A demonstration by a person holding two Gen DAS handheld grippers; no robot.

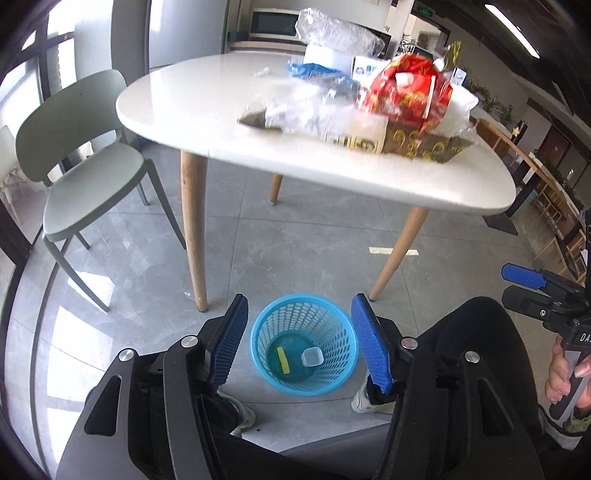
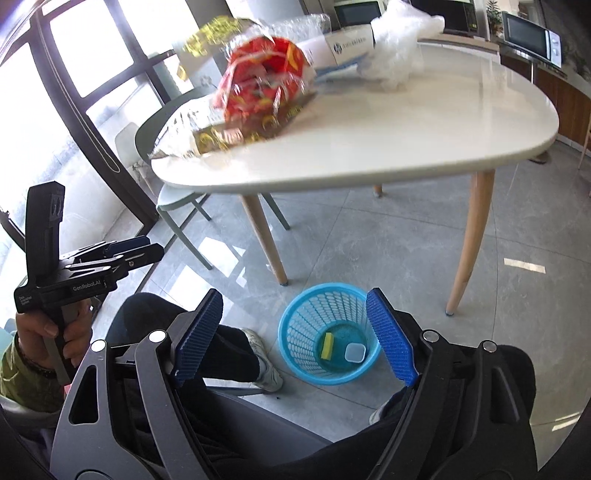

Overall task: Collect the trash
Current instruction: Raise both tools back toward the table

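While I'm holding both tongs over my lap, the left gripper (image 1: 299, 343) is standing open with nothing between its pads, and the right gripper (image 2: 295, 334) is gaping wider, also empty. The blue bin (image 1: 304, 345) is sitting on the floor just past my knees, by the table's legs, already holding a yellow sponge (image 1: 283, 360) and a small white cup (image 1: 312, 357). The rest of the trash is lying up on the white table (image 1: 192, 99): a red wrapper (image 1: 406, 92) on a flat gold-printed box (image 1: 424, 146), with clear plastic bags (image 1: 332, 33) around and behind it. I'm judging the wrapper and bags as light, soft, crinkly and slippery, so I'm planning to pinch a bunched fold rather than a flat face. The box is looking stiffer; I'm expecting to take it by an edge. Blur is hiding the finer detail.
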